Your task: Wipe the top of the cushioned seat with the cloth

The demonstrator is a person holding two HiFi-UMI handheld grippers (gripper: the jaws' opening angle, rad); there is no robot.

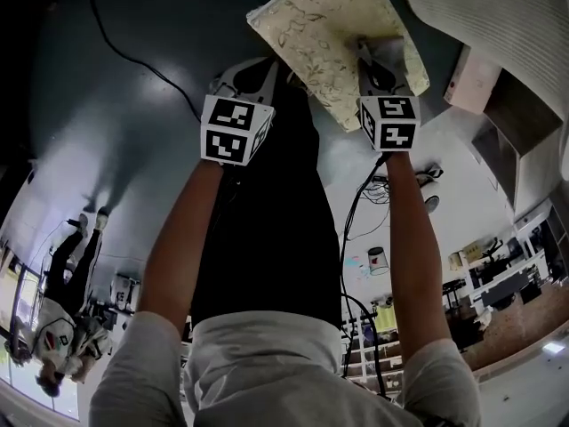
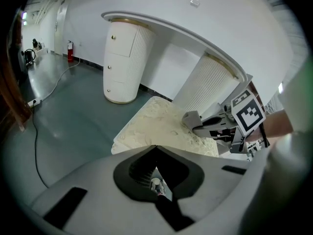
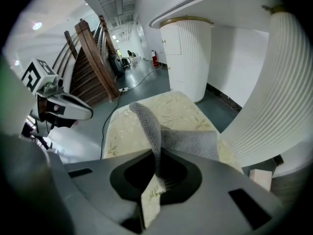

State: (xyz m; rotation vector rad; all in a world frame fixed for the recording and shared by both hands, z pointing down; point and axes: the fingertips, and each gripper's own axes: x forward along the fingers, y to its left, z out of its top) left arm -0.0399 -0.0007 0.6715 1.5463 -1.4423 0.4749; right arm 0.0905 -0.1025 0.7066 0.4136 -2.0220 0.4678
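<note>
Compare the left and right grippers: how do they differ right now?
The right gripper holds the grey cloth; the left gripper holds nothing. The right gripper is over the cushioned seat; the left gripper is beside its edge. Both are shut.

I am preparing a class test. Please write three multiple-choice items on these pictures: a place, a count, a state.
1. Where does the grey textured cloth lie? A on the floor; B on the cream flower-patterned cushioned seat; C on the desk.
2. How many hand-held grippers grip the cloth? A none; B one; C two.
3. The left hand-held gripper is: A open; B shut on the cloth; C shut, empty.
Answers: B, it spreads over the seat; B, only the right hand-held gripper clamps it; C, its jaws meet on nothing.
</note>
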